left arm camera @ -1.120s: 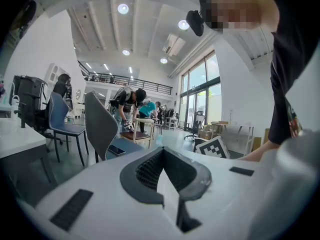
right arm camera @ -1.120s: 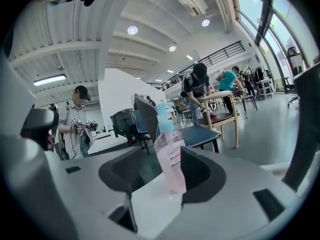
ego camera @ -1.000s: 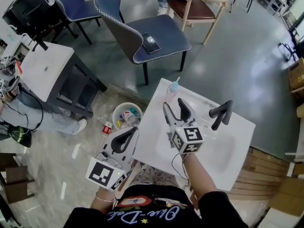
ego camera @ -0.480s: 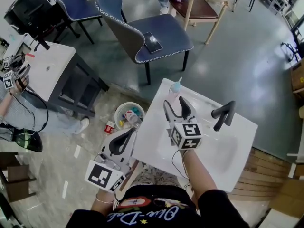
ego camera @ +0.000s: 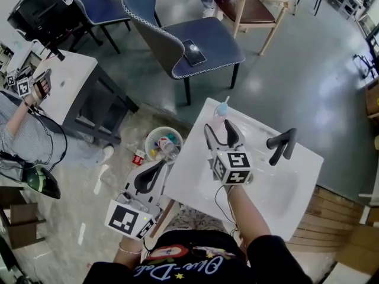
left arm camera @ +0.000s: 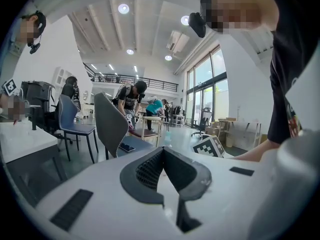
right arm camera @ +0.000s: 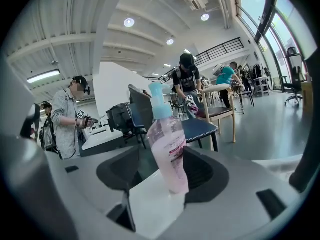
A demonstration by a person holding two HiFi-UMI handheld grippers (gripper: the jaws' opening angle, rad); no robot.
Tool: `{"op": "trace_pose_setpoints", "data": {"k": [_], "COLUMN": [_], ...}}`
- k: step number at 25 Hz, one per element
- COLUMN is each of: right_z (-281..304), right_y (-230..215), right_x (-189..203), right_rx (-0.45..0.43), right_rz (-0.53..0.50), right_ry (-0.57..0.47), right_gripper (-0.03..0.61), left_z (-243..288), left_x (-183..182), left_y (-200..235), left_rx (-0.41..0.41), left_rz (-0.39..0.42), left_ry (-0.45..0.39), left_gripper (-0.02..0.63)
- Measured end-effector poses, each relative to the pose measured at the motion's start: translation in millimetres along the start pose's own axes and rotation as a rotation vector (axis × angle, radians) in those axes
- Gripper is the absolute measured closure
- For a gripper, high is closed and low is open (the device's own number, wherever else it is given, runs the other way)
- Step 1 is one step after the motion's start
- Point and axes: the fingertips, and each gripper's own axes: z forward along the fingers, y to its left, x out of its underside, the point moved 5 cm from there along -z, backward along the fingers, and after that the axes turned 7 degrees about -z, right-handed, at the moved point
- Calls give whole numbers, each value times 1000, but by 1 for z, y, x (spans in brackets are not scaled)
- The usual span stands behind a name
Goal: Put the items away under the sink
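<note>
A clear pink bottle with a pale blue cap (ego camera: 220, 109) stands upright at the far left corner of the white sink top (ego camera: 188, 161). My right gripper (ego camera: 218, 126) reaches over the sink top to it. In the right gripper view the bottle (right arm camera: 169, 149) stands between the two dark pads, nearer the right one. The jaws have just been opening and stand open around it. My left gripper (ego camera: 160, 165) hangs off the sink's left edge above the floor. Its jaws meet at the tips with nothing in them (left arm camera: 162, 151).
A black faucet (ego camera: 280, 145) rises at the sink's far side. A round waste basket (ego camera: 162, 146) full of litter and a red can (ego camera: 137, 157) are on the floor left of the sink. Beyond are a blue chair (ego camera: 204, 51) bearing a phone, a wooden chair (ego camera: 251, 7) and a white table (ego camera: 62, 87).
The right gripper's jaws have spread slightly around the bottle. Both hands have stayed where they were. At the far left a person has raised a hand with a gripper over the white table.
</note>
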Motion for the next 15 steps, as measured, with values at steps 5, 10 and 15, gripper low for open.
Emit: {"op": "trace_pose_setpoints", "data": {"k": [5, 10, 15], "right_z": [4, 8, 12], "right_y": [-1, -3, -6], "right_x": [-1, -3, -3], "right_rx": [1, 3, 15], "right_rz": [-11, -19, -25], "right_ry": [1, 4, 6], "right_gripper": [305, 305, 305], "left_z": [-2, -6, -7], "left_x": [0, -1, 0], "left_y": [1, 5, 6], "left_rx": [-9, -30, -38], "left_rz": [2, -2, -2], "left_ry": [1, 3, 8], "left_gripper": [606, 606, 606]}}
